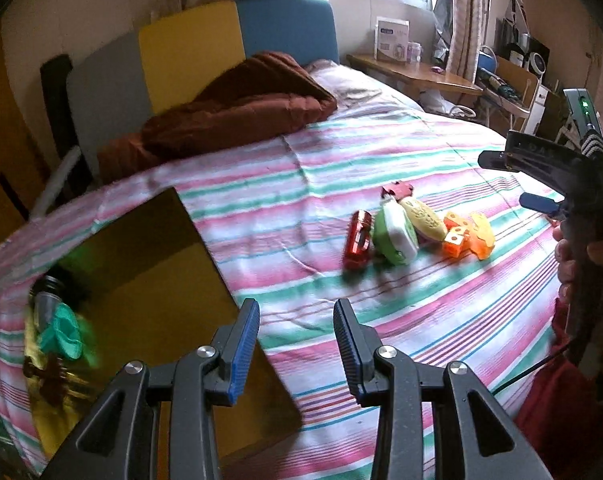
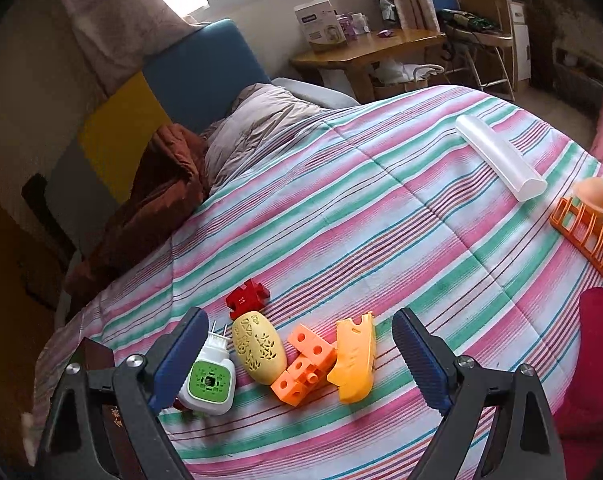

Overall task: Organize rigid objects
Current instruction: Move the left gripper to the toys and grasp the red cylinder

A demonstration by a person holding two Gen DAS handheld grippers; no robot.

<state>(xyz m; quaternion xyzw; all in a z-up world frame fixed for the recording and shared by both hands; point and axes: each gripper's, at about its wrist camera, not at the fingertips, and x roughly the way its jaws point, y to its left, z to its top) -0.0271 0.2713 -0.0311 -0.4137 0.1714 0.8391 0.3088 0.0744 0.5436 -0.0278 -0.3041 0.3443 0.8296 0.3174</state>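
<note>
A cluster of small toys lies on the striped bedspread: a red toy (image 1: 357,240), a green-and-white plug-in device (image 1: 395,236) (image 2: 207,380), a yellow perforated egg shape (image 1: 423,218) (image 2: 259,348), orange blocks (image 1: 457,238) (image 2: 305,364), a yellow-orange shoe-shaped piece (image 1: 483,236) (image 2: 355,360) and a red puzzle piece (image 1: 397,190) (image 2: 247,298). My left gripper (image 1: 297,344) is open and empty, short of the cluster, beside a yellow box (image 1: 149,304) holding several items. My right gripper (image 2: 301,356) is open, its jaws straddling the cluster just above it.
A translucent white tube (image 2: 499,156) and an orange rack (image 2: 589,236) with a peach object lie at the bed's right. A brown blanket (image 1: 241,104) is bunched near the headboard. A wooden table (image 2: 365,52) with a box stands beyond the bed.
</note>
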